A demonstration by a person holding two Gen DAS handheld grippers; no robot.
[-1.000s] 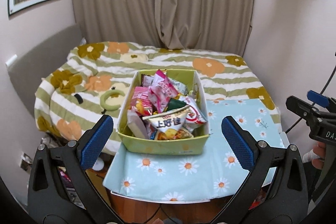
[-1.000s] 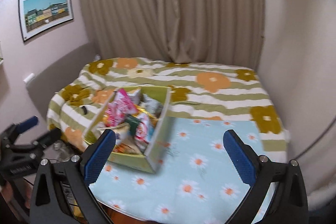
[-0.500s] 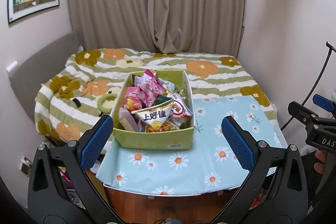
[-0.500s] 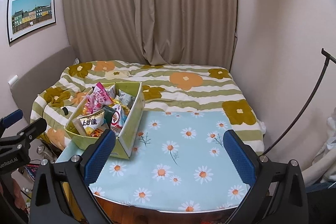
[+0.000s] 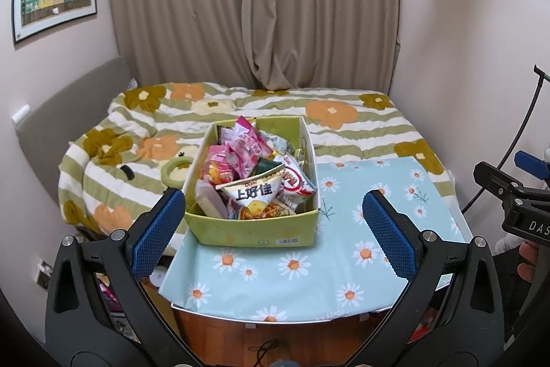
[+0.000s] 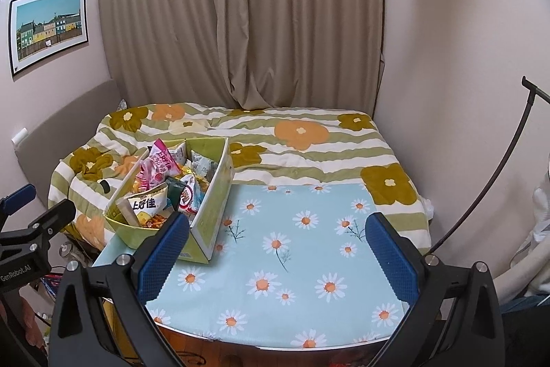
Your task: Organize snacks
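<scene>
A yellow-green cardboard box (image 5: 254,231) (image 6: 215,212) heaped with snack packets stands on the left part of a table under a light blue daisy cloth (image 5: 343,250) (image 6: 302,263). A white packet with black characters (image 5: 256,191) (image 6: 147,202) lies on top at the near end, and pink packets (image 5: 244,147) (image 6: 160,160) sit further back. My left gripper (image 5: 275,229) hangs open in front of the box, nothing between its blue pads. My right gripper (image 6: 278,260) is open over the cloth to the right of the box, holding nothing.
Behind the table lies a bed with a green-striped flowered quilt (image 5: 275,105) (image 6: 309,140), a green ring (image 5: 173,171) resting on it. Beige curtains and pale walls close the back and right. A black cable (image 6: 488,181) runs along the right wall. Wooden floor shows below the table's near edge.
Both grippers have pulled back and risen, so the box and table look smaller and further off. The right view has swung to the right over the cloth. Both stay open.
</scene>
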